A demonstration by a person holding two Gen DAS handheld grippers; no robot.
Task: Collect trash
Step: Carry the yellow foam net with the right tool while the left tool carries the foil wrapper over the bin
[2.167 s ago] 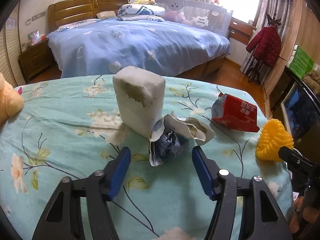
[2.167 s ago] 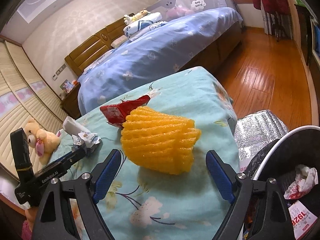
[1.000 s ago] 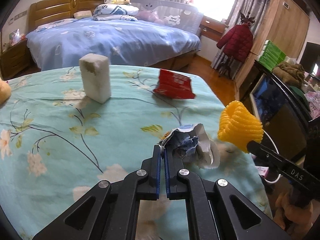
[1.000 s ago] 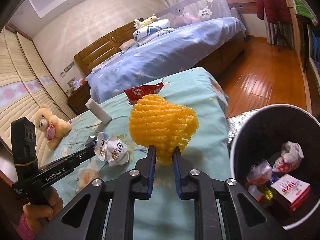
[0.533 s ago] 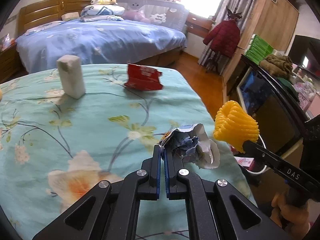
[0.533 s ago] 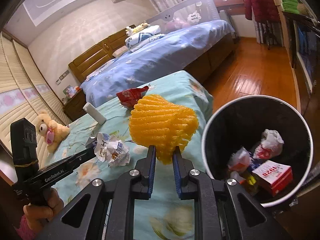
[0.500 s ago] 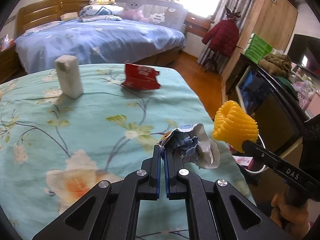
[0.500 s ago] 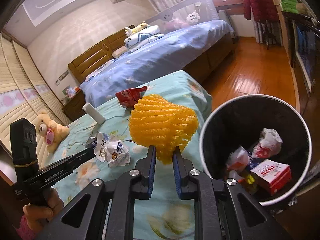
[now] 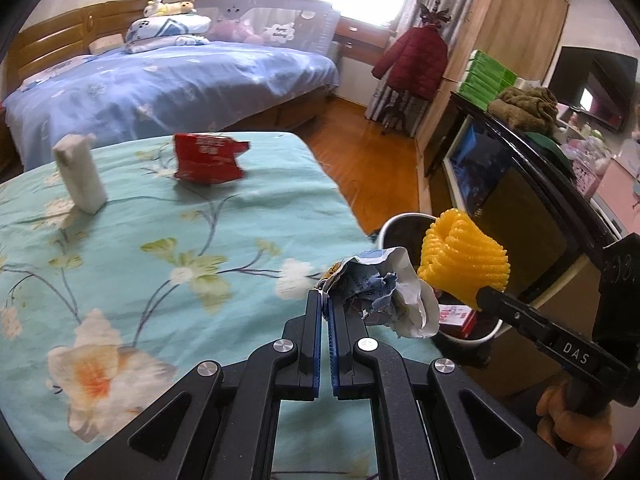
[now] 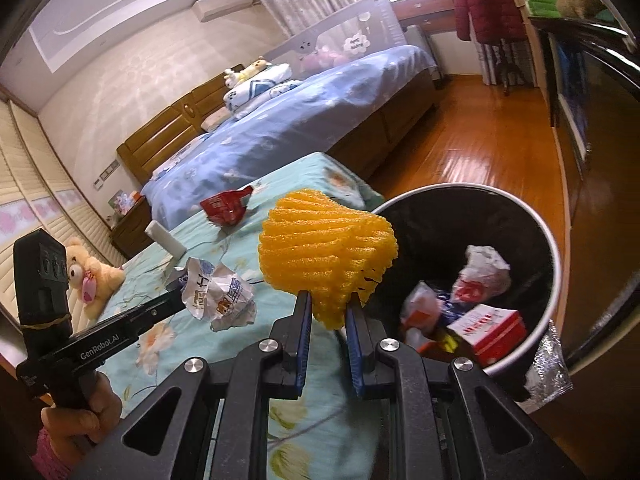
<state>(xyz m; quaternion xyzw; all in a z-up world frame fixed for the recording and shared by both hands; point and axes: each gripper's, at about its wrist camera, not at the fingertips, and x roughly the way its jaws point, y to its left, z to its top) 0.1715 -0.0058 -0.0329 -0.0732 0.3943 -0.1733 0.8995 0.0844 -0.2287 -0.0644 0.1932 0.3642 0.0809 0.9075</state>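
The left gripper (image 9: 325, 300) is seen at the bottom of its own view. Its jaws are pressed together on an edge of a crumpled paper wrapper (image 9: 384, 296), which is held up above the corner of the bed with the green flowered sheet (image 9: 132, 240). The same wrapper (image 10: 218, 290) is seen from the right wrist view, at the tip of the left gripper (image 10: 176, 292).

The right gripper (image 10: 327, 312) has its jaws clamped on the bottom of a yellow foam net (image 10: 326, 252). The net is held up in the air, just beside the rim of the trash bin (image 10: 548, 240). In the left view the net (image 9: 464, 260) is seen in front of the bin (image 9: 390, 228). Some trash is already inside the bin, with a red and white box (image 10: 490, 328) among it.

Farther back on the green sheet, a red snack bag (image 9: 208, 158) is lying. A white block (image 9: 80, 176) is standing upright to its left, well apart from it. A teddy bear (image 10: 90, 276) is seen at the far side of this bed.

Behind all this, a big bed with a blue cover (image 9: 168, 84) is seen. A red coat (image 9: 414, 62) is hung near the window.
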